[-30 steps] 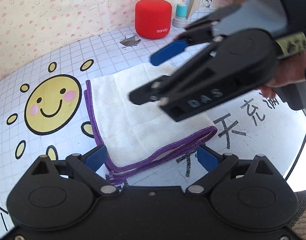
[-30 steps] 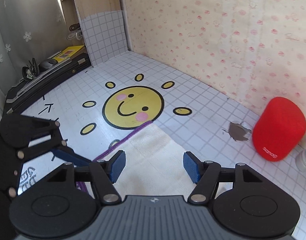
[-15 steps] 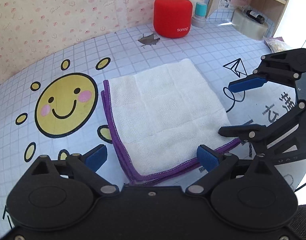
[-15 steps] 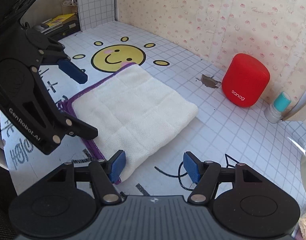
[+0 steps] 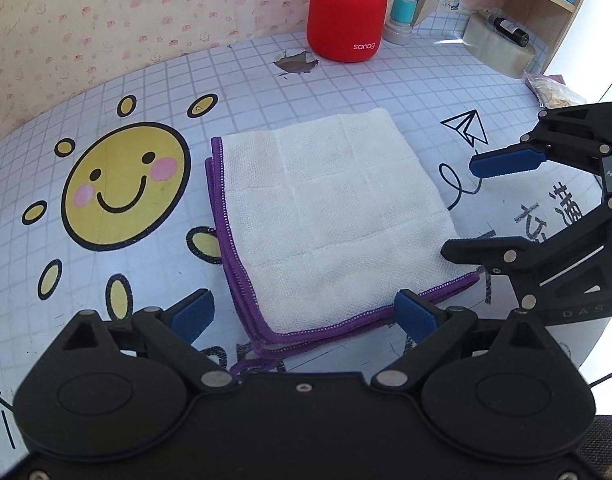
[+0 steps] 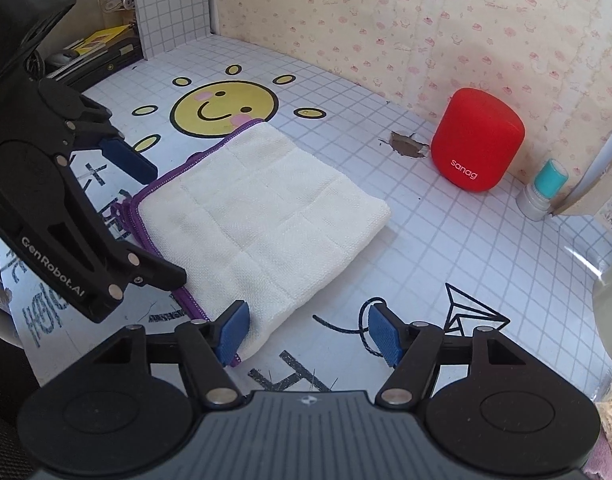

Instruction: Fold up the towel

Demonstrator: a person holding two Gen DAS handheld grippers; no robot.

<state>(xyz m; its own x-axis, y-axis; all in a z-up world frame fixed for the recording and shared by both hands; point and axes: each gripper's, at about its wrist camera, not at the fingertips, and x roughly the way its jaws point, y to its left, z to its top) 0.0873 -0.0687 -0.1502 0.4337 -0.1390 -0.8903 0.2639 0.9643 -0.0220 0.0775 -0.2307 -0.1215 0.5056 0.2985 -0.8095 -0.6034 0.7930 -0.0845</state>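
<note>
We see towel (image 5: 329, 216) folded square, flat on tabletop (image 5: 385, 88) beside sun print | left gripper (image 5: 302, 314) jaws spread, empty, at its purple corner | right gripper (image 6: 306, 330) jaws spread, empty, beside its edge

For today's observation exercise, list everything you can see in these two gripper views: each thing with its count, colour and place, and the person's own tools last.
towel: one, cream with purple hem, folded flat at mat centre.
mat: one, white grid with a yellow sun face, covers the table.
speaker: one, red, by the back wall.
small bottle: one, teal cap, right of the speaker.
tape roll: one, clear, at the foot of the wooden shelf.
torn patch: one, brown, in the mat in front of the speaker.
left gripper: one, black with blue pads, open, at the towel's near corner.
right gripper: one, black with blue pads, open, at the towel's right edge.
</note>
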